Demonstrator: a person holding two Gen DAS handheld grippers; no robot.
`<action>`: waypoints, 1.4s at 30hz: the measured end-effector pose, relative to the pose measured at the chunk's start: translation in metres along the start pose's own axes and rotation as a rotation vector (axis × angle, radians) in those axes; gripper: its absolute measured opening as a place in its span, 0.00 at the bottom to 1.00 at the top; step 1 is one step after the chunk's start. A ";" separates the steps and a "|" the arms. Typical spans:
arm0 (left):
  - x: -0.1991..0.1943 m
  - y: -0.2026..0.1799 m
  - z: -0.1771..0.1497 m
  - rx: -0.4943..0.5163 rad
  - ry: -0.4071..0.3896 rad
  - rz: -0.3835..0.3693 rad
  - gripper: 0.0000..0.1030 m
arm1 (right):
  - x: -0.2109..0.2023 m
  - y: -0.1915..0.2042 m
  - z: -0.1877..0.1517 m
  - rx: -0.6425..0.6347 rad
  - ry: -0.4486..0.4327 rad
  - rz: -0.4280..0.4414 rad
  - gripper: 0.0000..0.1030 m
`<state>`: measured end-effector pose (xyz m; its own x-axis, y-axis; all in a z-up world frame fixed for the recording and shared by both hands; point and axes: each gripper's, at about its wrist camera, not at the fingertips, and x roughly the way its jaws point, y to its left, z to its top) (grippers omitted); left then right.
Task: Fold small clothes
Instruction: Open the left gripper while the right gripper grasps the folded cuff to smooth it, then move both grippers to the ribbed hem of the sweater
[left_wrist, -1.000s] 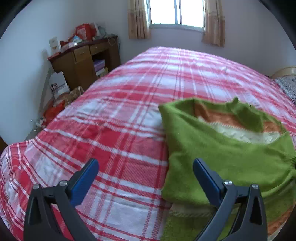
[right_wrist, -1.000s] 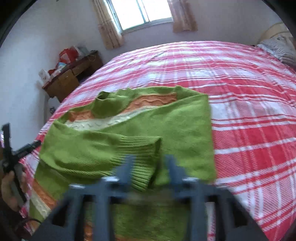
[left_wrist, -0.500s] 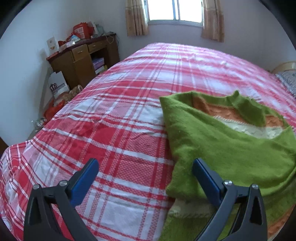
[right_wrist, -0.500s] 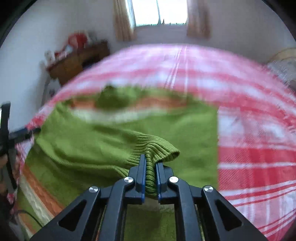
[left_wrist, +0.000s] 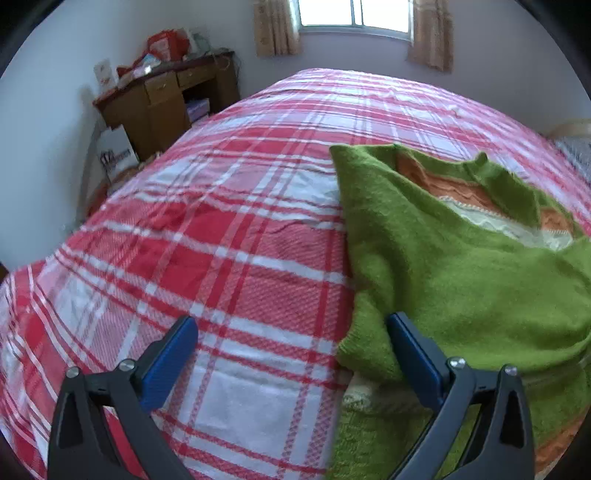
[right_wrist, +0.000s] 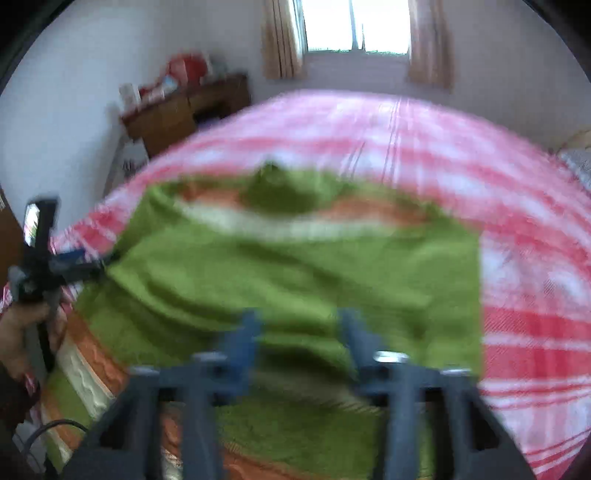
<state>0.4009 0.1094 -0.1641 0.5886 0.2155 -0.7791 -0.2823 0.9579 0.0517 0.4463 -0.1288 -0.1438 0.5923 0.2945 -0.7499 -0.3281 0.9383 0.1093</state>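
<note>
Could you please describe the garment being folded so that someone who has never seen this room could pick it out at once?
Start from the large bed under the window, covered by a red and white plaid spread. The green sweater lies on it near the front edge. It is the only clothing there, fuzzy green knit with orange and cream bands below the collar.

Both wrist views look steeply down the bed toward the window, close over the sweater; both share sweater, desk and window.
</note>
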 end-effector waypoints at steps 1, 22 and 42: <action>-0.001 0.002 -0.001 -0.010 0.001 -0.008 1.00 | 0.009 0.000 -0.008 0.014 0.030 0.013 0.22; -0.026 -0.011 -0.021 0.086 -0.081 0.017 1.00 | -0.009 0.023 -0.044 -0.027 -0.022 -0.042 0.49; -0.058 0.000 -0.044 0.064 -0.115 -0.042 1.00 | -0.038 0.038 -0.058 -0.020 -0.078 -0.043 0.57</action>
<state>0.3339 0.0888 -0.1463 0.6828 0.1915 -0.7051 -0.2084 0.9760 0.0632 0.3686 -0.1151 -0.1485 0.6611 0.2681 -0.7008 -0.3156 0.9467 0.0645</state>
